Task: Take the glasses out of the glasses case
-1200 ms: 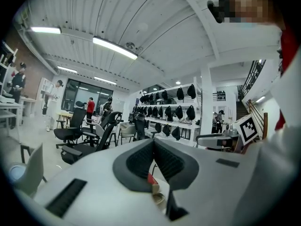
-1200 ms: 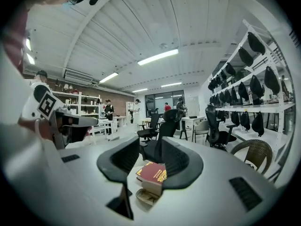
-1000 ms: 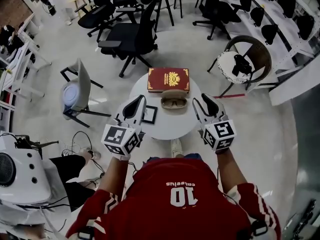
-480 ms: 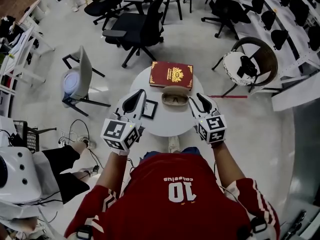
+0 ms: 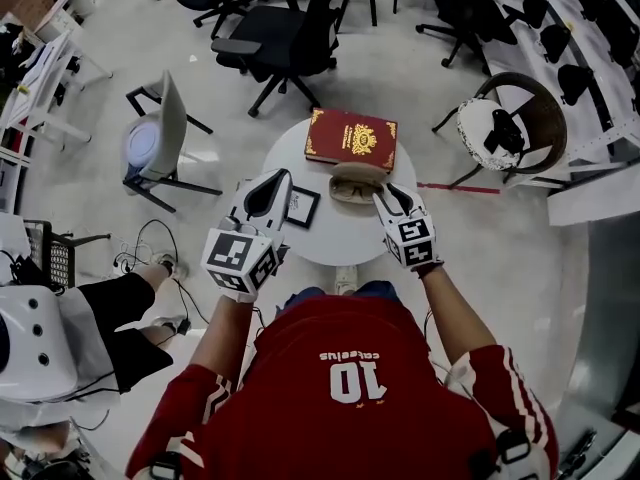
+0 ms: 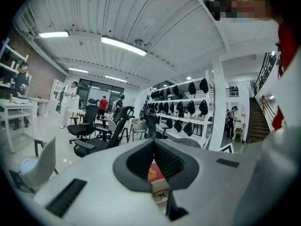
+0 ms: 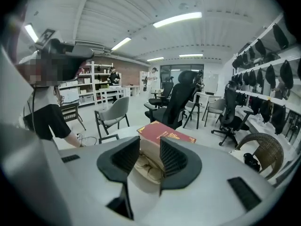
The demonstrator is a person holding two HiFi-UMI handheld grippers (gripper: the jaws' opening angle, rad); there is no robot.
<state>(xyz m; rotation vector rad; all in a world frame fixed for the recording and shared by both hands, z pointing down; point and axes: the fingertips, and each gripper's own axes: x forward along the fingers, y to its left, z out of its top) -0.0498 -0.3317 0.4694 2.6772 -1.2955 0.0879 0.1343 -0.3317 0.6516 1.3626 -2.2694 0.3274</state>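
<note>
An open tan glasses case (image 5: 355,185) with the glasses lying in it sits on the round white table (image 5: 330,243), just in front of a red book (image 5: 351,138). My right gripper (image 5: 384,198) is open, its tips right beside the case's right end. In the right gripper view the case (image 7: 149,167) and its glasses show through the gap of that gripper (image 7: 149,149), with the book (image 7: 165,134) behind. My left gripper (image 5: 270,190) hovers shut over the table's left side, empty. Its own view shows the left gripper (image 6: 154,147) with the book (image 6: 154,173) beyond.
A small black-framed square (image 5: 300,206) lies on the table between the left gripper and the case. A grey chair (image 5: 150,153) stands to the left, a wicker chair (image 5: 510,123) to the right, black office chairs (image 5: 280,38) behind. A person's leg (image 5: 120,303) is at the lower left.
My right gripper has moved forward and left, up to the case's right end. The left gripper has hardly shifted. The head camera has tilted a little.
</note>
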